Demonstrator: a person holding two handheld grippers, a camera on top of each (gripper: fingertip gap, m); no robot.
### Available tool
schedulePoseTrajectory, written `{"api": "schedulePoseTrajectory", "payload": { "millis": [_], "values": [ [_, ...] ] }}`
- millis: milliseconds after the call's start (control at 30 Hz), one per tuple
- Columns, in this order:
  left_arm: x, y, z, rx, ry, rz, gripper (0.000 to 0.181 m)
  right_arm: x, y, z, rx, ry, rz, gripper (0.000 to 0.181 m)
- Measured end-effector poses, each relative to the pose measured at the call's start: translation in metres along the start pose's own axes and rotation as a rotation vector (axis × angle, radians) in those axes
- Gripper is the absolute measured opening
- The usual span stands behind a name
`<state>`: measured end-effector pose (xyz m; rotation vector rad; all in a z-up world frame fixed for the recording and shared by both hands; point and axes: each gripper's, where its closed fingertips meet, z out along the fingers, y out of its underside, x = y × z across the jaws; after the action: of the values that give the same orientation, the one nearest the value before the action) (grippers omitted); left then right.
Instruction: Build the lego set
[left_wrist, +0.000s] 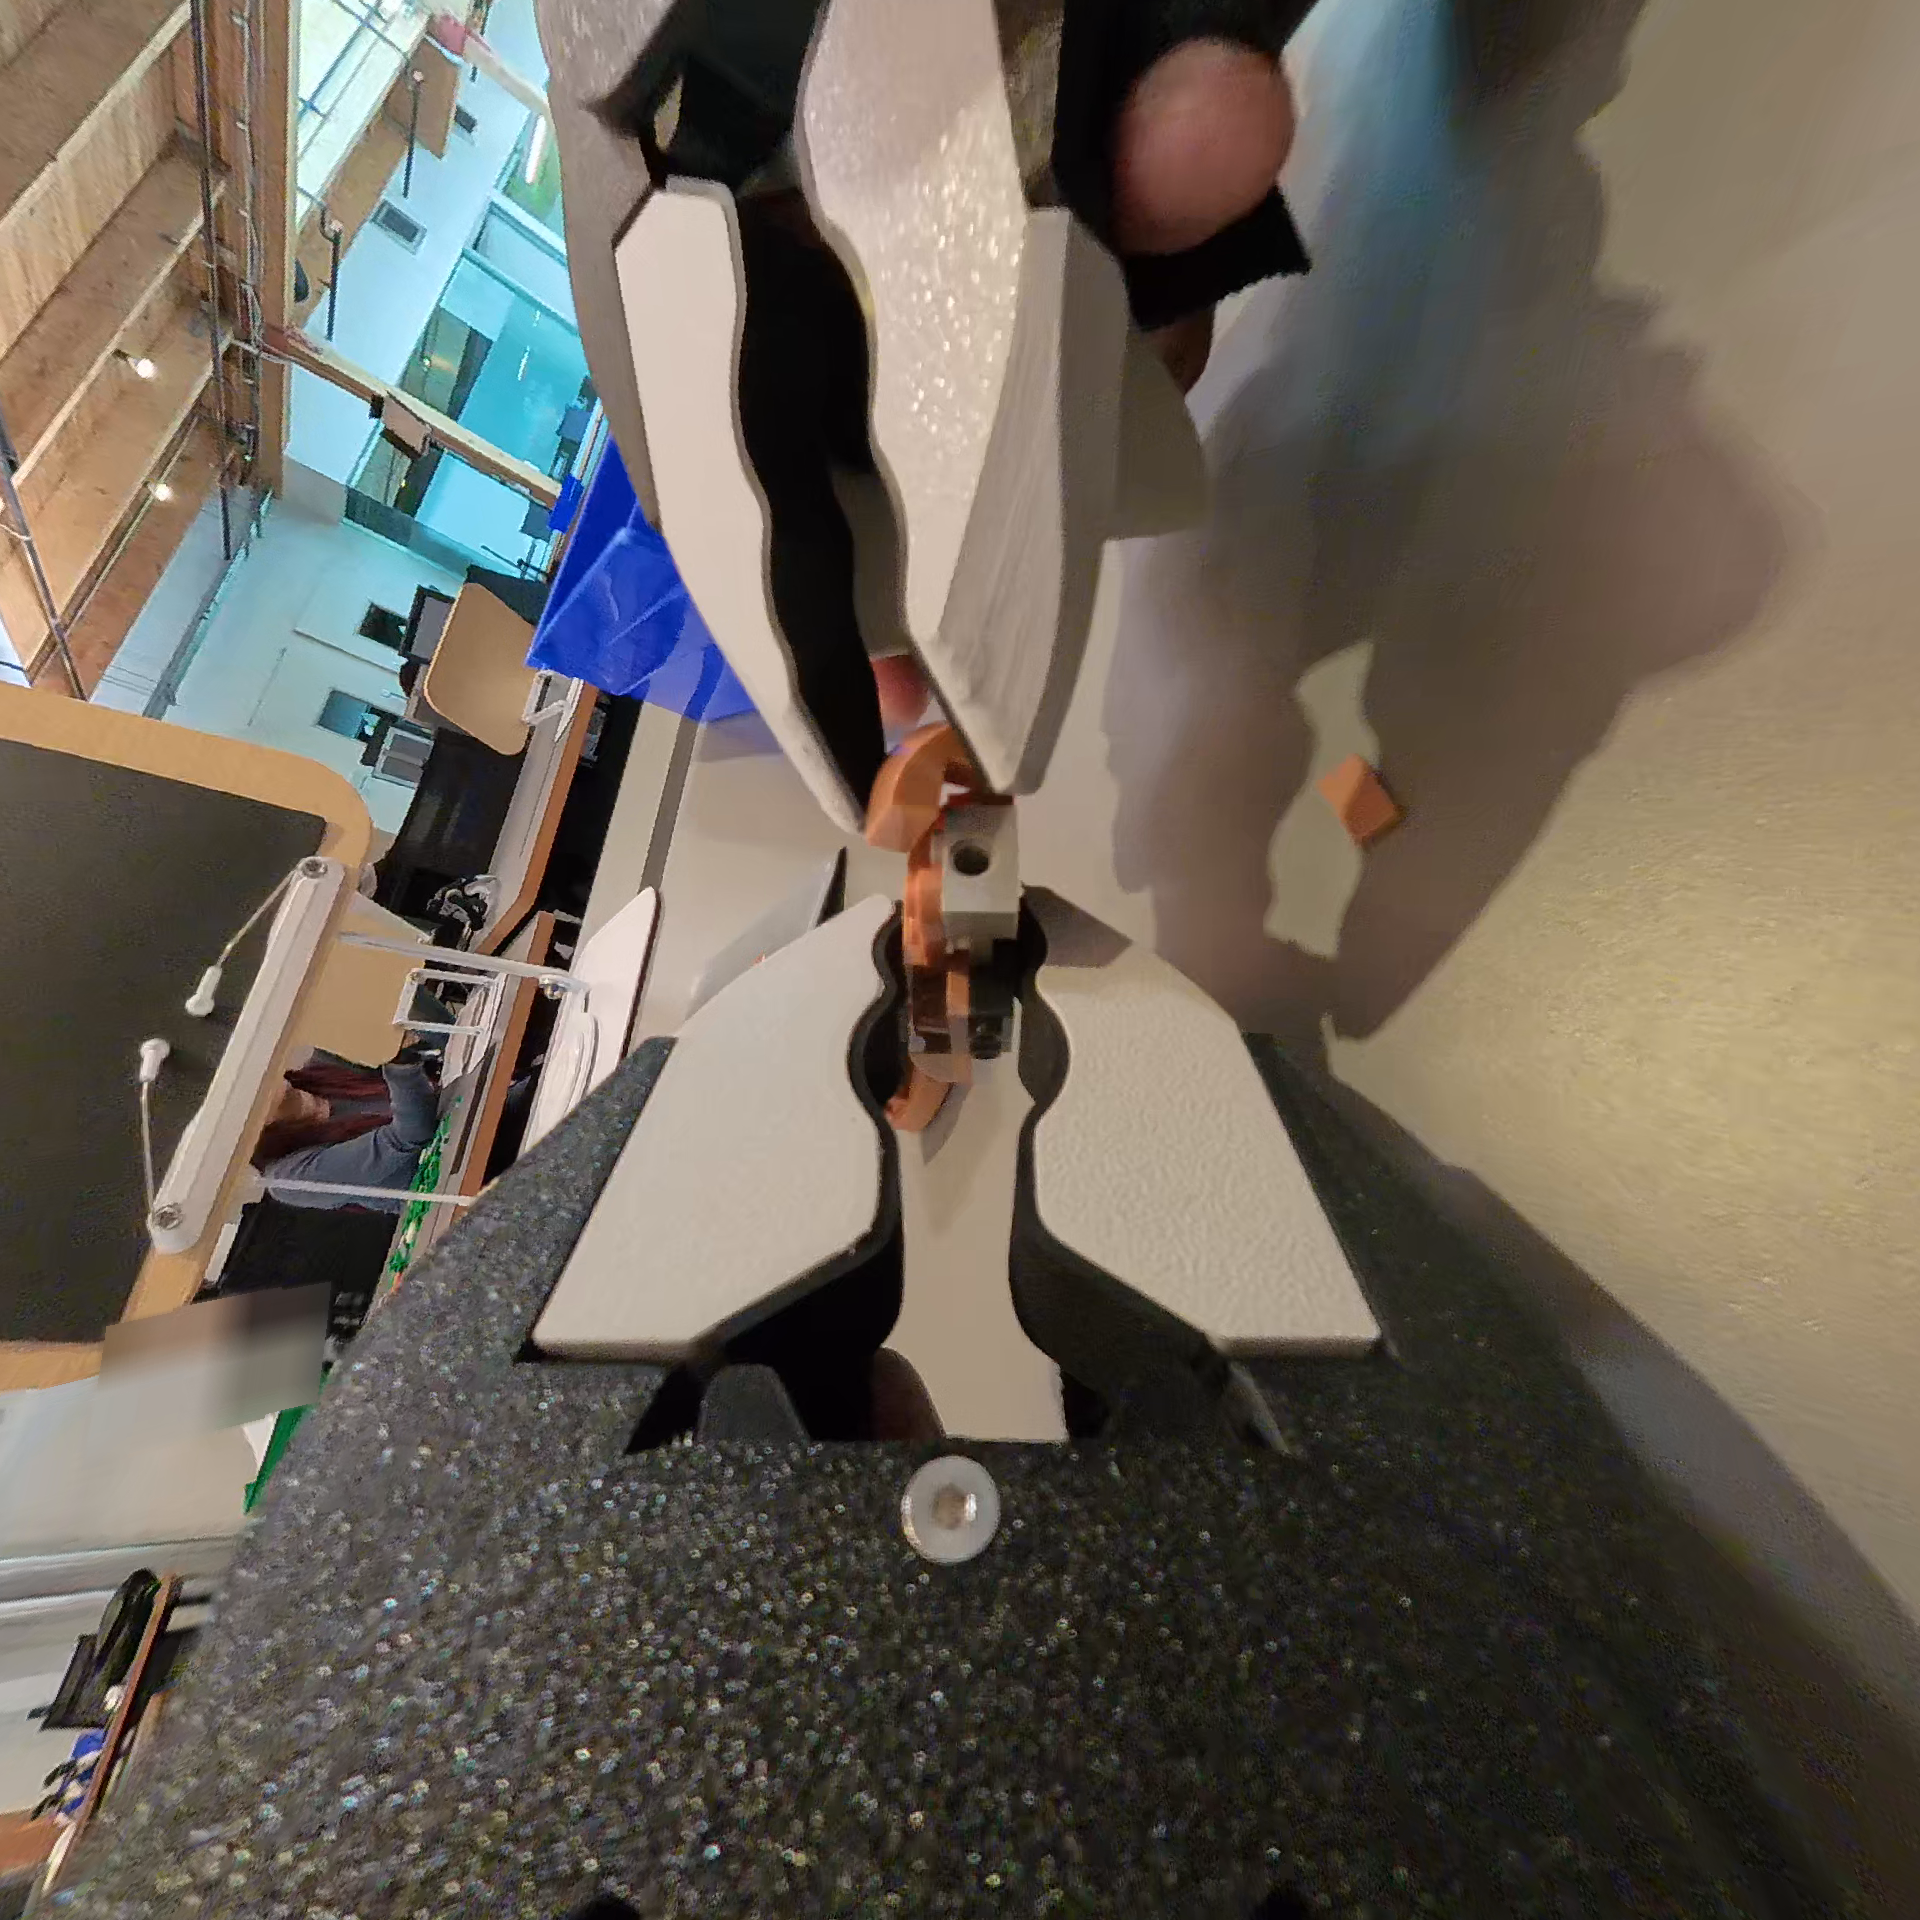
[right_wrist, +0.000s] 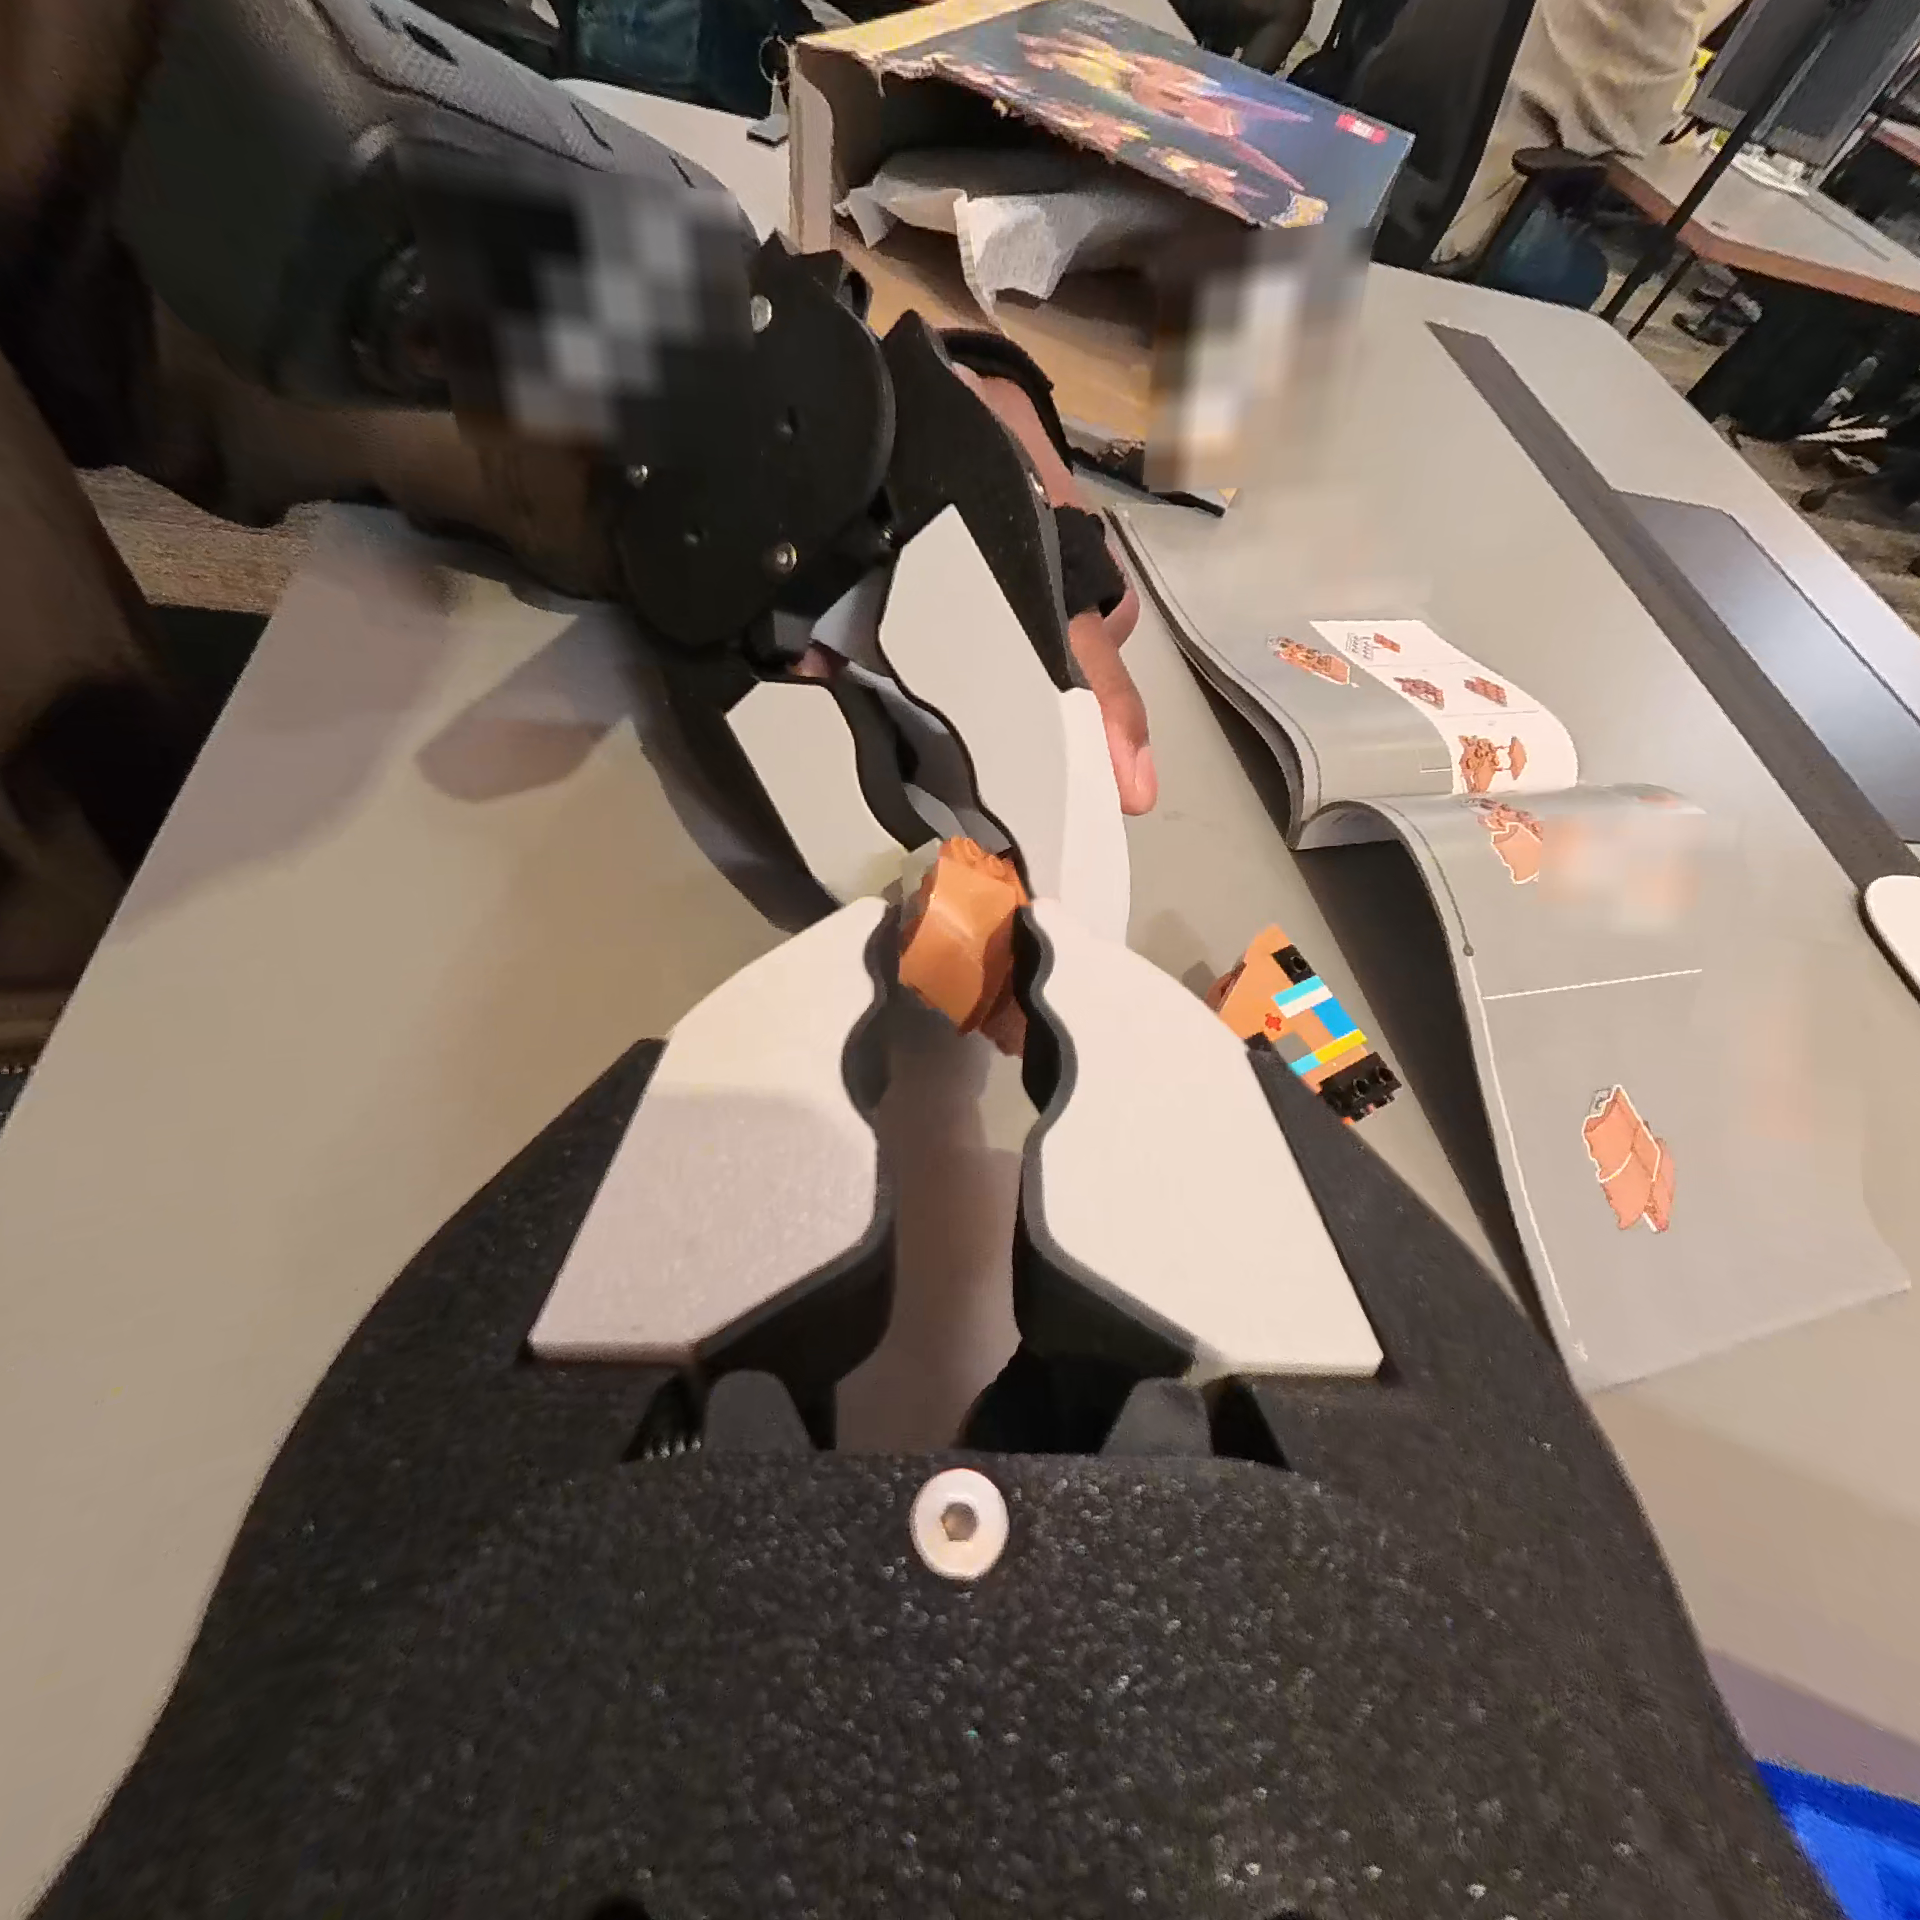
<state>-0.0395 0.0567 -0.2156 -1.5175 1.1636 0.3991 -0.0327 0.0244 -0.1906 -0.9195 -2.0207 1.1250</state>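
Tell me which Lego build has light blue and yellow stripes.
The build lying on the table, right of the claws; the one they grip is plain orange-brown.

Open-plan office or lab workspace.
Grey bench (right_wrist: 1351, 436), rolling office chairs (right_wrist: 1548, 239), exposed timber ceiling beams (left_wrist: 114, 260), tall glass partitions (left_wrist: 488, 353).

Orange-brown piece (right_wrist: 961, 951); white gripper fingers (right_wrist: 748, 1132) on black speckled bodies; grey table (right_wrist: 312, 935); orange, blue, yellow, black block (right_wrist: 1304, 1023).
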Motion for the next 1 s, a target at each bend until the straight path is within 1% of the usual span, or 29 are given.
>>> {"api": "schedulePoseTrajectory", "payload": {
  "millis": [100, 233, 433, 533, 733, 867, 1000],
  "values": [
    [0.002, -0.006, -0.001, 0.029, 0.009, 0.001, 0.018, -0.002, -0.002, 0.000, 0.021, -0.025, 0.002, 0.020],
    [0.003, -0.006, 0.000, 0.032, 0.013, -0.025, 0.018, -0.003, -0.001, 0.001, 0.026, -0.052, 0.030, 0.020],
    [0.005, -0.012, 0.000, 0.080, 0.044, -0.121, 0.018, -0.005, -0.003, 0.001, 0.039, -0.091, 0.074, 0.023],
    [0.006, -0.012, 0.000, 0.080, 0.053, -0.140, 0.018, -0.005, -0.003, 0.001, 0.039, -0.094, 0.082, 0.023],
    [0.004, -0.011, 0.000, 0.083, 0.062, -0.189, 0.018, -0.004, -0.007, 0.001, 0.056, -0.069, 0.059, 0.033],
    [0.002, -0.009, 0.000, 0.078, 0.061, -0.210, 0.018, -0.002, -0.011, -0.003, 0.086, -0.017, -0.034, 0.036],
    [0.001, -0.010, -0.001, 0.083, 0.063, -0.234, 0.018, -0.001, -0.004, 0.000, 0.038, 0.081, -0.241, 0.035]
  ]
}}
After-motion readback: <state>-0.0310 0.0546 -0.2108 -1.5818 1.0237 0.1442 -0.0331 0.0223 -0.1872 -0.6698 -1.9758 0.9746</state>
